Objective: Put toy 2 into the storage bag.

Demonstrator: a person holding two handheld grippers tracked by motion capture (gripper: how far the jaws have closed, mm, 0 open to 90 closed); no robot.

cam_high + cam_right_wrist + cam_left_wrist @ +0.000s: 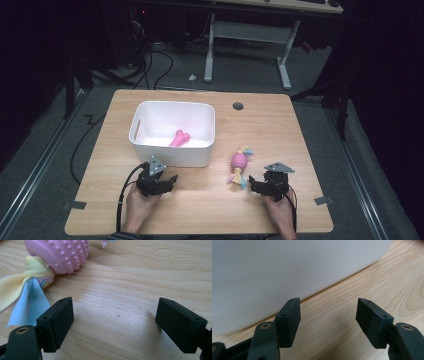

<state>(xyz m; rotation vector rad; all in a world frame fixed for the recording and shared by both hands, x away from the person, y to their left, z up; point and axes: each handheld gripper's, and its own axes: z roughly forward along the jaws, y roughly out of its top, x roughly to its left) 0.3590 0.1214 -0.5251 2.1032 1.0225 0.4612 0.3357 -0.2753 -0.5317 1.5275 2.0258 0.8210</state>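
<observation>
A white plastic bin (172,150) stands on the wooden table (260,130), with a pink bone-shaped toy (179,138) lying inside it. Right of the bin lies a pink knobbly ball toy (239,161) with yellow and blue cloth tails (27,300). My left gripper (169,179) rests open just in front of the bin's near wall (274,275), nothing between its jaws. My right gripper (256,183) is open on the table, just right of the ball toy's near tails; the ball (62,252) lies beyond its left jaw.
A round cable hole (238,106) sits in the table behind the ball toy. Tape marks (75,205) show near both front corners. Beyond the table stand a white desk frame (250,35) and cables on the grey floor.
</observation>
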